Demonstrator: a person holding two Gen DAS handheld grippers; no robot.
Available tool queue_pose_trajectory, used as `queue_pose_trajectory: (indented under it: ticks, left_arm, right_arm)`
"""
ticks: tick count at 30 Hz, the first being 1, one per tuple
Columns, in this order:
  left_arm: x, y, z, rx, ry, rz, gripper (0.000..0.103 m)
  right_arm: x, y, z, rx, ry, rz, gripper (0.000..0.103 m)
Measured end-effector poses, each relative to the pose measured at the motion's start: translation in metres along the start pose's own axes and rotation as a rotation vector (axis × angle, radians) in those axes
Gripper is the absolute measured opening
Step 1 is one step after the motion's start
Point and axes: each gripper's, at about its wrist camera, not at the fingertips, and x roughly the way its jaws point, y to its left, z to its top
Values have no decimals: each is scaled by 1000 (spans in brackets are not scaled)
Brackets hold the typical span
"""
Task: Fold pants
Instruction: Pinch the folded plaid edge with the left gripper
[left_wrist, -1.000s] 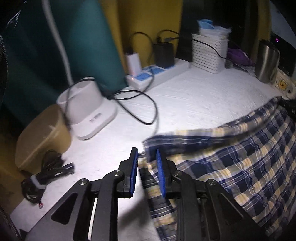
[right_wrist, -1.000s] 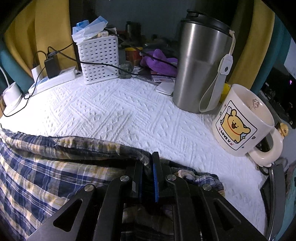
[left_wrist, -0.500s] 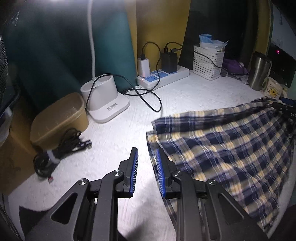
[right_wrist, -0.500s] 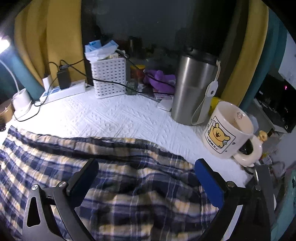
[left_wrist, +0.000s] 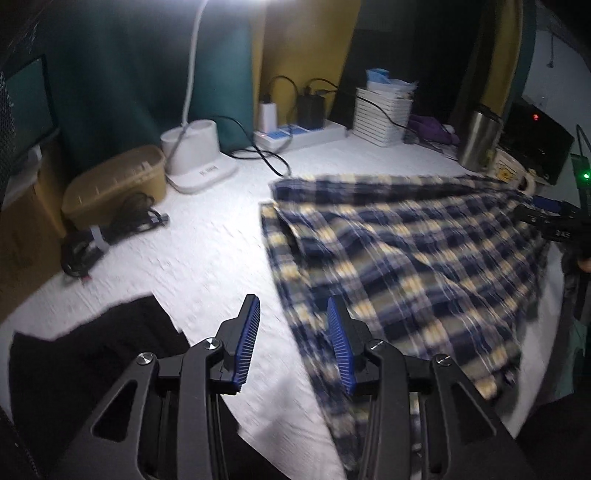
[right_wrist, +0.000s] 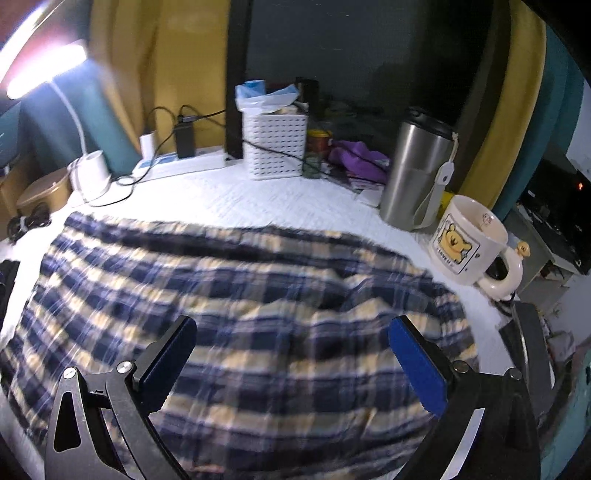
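The pants (right_wrist: 240, 314) lie spread flat across the middle of the table (right_wrist: 258, 199), released so the fold settles. The right claw (right_wrist: 291, 354) gapes wide above them; the left claw (left_wrist: 293, 343), just opening, holds nothing at their lower-left edge.
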Motion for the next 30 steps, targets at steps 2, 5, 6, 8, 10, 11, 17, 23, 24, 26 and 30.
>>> queue_pose_trajectory:
  ticks: [2,5,6,8,10,11,17,23,24,26,30]
  left_arm:
    - [-3,-8,-9,9,2,-17,38]
    - [-8,-17,-20,7,1,-47,38]
    - [-9,-19,-23,12,3,-52,38]
    - [-10,-26,-30,22,7,-59,38]
    - [-10,-29,-37,19,14,-71,38]
    - [-10,-31,-41,16,18,-79,38]
    - [-7,-40,-57,10,36,-137,38]
    - [-5,-43,-66,13,46,-144,37]
    - [-5,-42,-66,15,43,-145,37]
    - [-4,-42,-68,17,41,-144,31]
    - [-4,-41,-70,21,29,-139,7]
  right_arm:
    - [-5,7,-6,-6,3,13,103]
    - [-9,17,-13,-18,6,31,103]
    - [-10,20,-16,-22,6,37,103]
    - [-14,27,-22,-30,7,49,103]
    - [-17,33,-27,-38,7,61,103]
    - [-19,36,-30,-45,7,69,103]
    - [-24,61,-44,-81,24,117,103]
    - [-31,95,-53,-122,23,198,103]
    - [-34,101,-53,-132,15,216,103]
    - [-39,112,-51,-151,2,232,103]
    - [-38,129,-46,-178,-4,256,103]
